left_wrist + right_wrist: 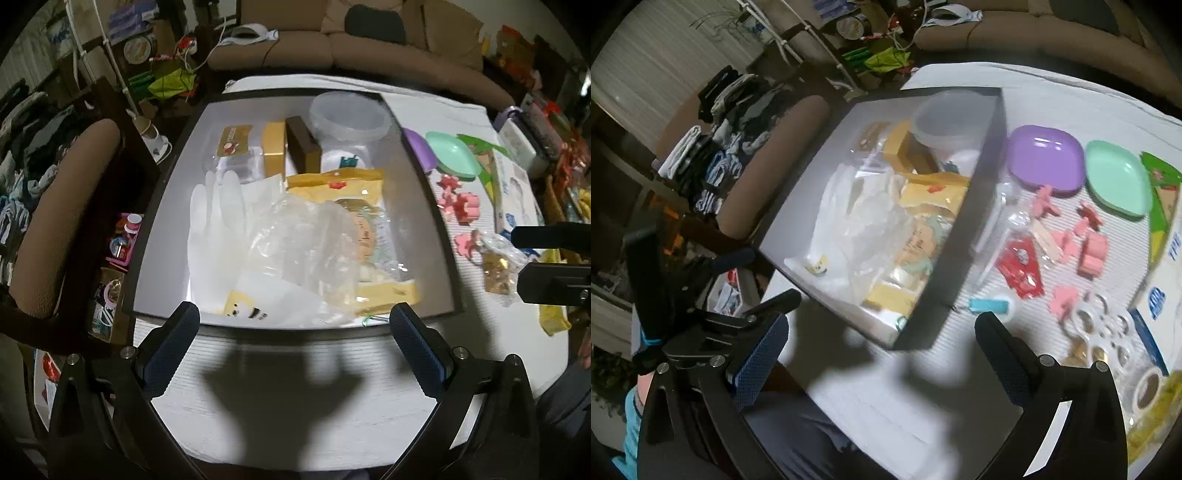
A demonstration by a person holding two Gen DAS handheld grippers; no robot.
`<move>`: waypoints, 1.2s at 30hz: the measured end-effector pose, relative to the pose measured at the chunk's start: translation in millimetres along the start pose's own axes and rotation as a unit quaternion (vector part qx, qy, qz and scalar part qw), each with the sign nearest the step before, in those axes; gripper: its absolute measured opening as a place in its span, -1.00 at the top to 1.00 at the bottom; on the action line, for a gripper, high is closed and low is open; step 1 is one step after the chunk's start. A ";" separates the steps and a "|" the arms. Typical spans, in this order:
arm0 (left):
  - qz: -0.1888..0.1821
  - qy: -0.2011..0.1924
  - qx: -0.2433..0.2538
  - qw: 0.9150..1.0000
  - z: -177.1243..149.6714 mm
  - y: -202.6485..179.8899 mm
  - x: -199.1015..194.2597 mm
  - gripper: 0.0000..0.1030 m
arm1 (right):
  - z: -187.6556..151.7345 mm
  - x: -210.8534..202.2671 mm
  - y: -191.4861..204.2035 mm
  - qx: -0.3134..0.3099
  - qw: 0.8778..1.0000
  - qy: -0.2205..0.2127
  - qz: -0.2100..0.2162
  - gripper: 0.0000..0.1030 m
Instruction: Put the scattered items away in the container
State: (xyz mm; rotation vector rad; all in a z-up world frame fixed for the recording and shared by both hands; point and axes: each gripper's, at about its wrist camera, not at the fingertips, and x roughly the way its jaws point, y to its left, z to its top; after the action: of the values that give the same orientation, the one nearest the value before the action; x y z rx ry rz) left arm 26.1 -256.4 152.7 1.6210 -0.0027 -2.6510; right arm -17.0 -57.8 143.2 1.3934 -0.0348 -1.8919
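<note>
Both grippers empty, between pickups over the half-filled box.

The left gripper (295, 321) and right gripper (881, 332) gape wide near the dark-rimmed, white-lined cardboard box (916, 325); next, I'd guess, the pink plastic cutters (1089, 251) lying loose on the cloth beside it.
</note>
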 end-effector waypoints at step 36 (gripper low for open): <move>-0.091 -0.032 0.060 0.994 -71.4 -250.2 32.6 -1.00 | -215.7 -177.0 -213.3 0.190 0.946 -0.175 -0.194 -1.00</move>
State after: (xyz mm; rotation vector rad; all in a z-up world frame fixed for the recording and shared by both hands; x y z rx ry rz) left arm 67.7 -6.1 86.3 1.6450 -0.0172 -2.8912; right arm 60.0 282.6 104.4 1.3592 -0.3380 -2.5528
